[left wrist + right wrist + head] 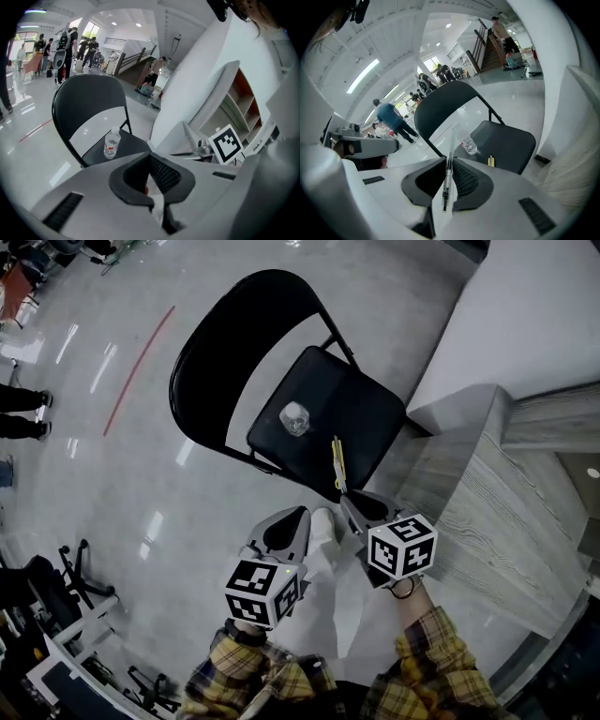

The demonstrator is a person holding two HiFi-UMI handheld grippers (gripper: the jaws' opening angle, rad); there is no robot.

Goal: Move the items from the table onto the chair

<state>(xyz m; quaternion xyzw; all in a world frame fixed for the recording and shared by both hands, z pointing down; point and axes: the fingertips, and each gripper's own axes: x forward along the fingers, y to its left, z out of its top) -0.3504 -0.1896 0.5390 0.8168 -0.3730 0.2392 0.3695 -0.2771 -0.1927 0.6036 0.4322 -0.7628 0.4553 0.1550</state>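
A black folding chair [370,409] stands on the shiny floor in the head view. On its seat a clear water bottle [295,418] stands upright, with a yellow pen [337,456] lying near the front edge. My right gripper [347,500] hovers just short of that edge, shut on a clear pen [448,178] that pokes out past its tips [449,161]. Its view shows the bottle [469,145] and the yellow pen [491,161] ahead. My left gripper [300,514] hangs beside it, jaws together [150,158]. Only a reddish speck shows between them. The bottle [111,144] lies ahead.
A grey wood-grain table [487,512] runs along the right, with a white wall block [525,324] behind it. Black equipment stands [75,606] crowd the lower left floor. People stand far off in the hall [393,119]. A red line [141,367] marks the floor.
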